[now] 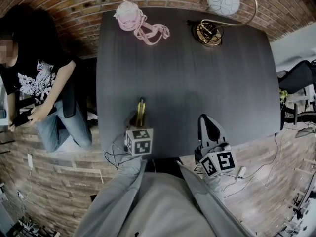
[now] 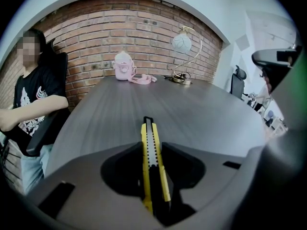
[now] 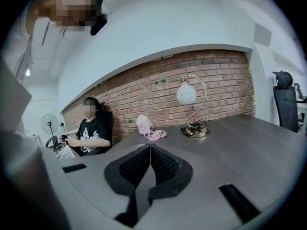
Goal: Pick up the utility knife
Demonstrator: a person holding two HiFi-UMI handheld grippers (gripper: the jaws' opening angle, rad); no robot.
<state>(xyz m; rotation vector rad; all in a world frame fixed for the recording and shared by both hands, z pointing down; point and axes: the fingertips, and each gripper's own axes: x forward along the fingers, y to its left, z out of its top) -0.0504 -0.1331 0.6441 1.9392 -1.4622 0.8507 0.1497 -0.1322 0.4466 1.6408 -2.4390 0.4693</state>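
Jaws of my left gripper (image 1: 140, 116) are clamping the yellow utility knife (image 2: 152, 152) near the front edge of the table (image 1: 187, 73), nose tilting steeply down, while I am holding the right gripper (image 3: 150, 150) nearly level, pinched shut on nothing.

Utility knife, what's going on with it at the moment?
The person's left gripper has its jaws closed on the yellow utility knife, which points away across the dark table, near the table's front edge. Whether it has left the surface cannot be told. The right gripper sits beside it, jaws together and empty.
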